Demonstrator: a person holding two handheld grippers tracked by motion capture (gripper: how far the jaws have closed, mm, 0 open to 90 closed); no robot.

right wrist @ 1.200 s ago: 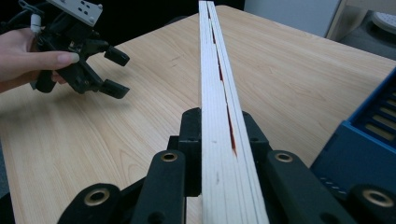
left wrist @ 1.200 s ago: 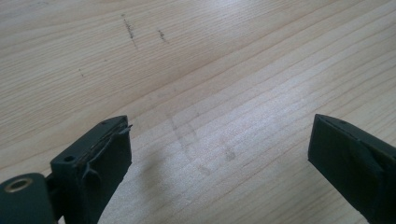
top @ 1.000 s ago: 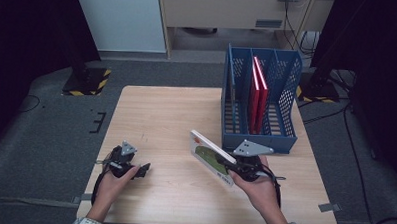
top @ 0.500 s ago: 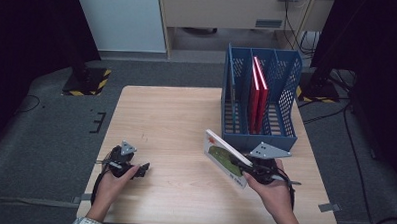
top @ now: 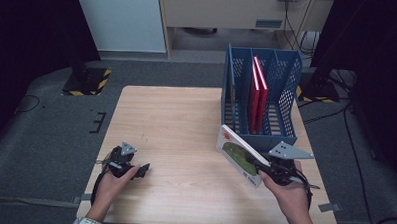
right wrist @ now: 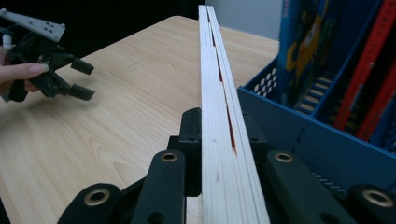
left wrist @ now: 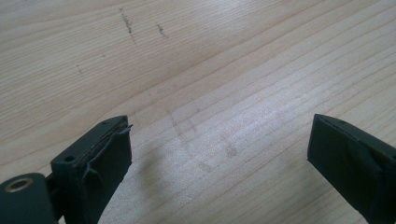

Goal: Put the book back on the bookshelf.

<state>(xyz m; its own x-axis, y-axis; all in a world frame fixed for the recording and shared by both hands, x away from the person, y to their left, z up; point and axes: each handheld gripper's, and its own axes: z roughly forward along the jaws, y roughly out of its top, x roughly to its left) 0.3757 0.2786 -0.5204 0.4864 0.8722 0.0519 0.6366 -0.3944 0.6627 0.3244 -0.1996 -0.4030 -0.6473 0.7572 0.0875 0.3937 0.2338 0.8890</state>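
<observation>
Right gripper point(top: 270, 170): jaws clamped on the lower end of a thin book point(top: 240, 154), seen edge-on between them in the right gripper view point(right wrist: 212, 100).
Left gripper point(top: 140, 171): jaws wide apart with nothing between them, low over the table point(top: 176, 121) near its front left corner; the wood grain shows between them in the left gripper view.
Book, place: held off the table by its front right part, tilted, its far end just short of the blue file rack point(top: 259, 101).
Rack: stands at the table's back right; two red books point(top: 257, 91) upright in a middle compartment, another colourful cover visible in a slot in the right gripper view.
Handling, judged: light, thin, hard-covered and fairly stiff, but gripped at one end it may sag or swing; the glossy cover could slip.
Hold, judged: the present grip near the lower edge suits sliding it upright into a free compartment.
Risk, judged: the leading corner may catch on the rack's front wall.
</observation>
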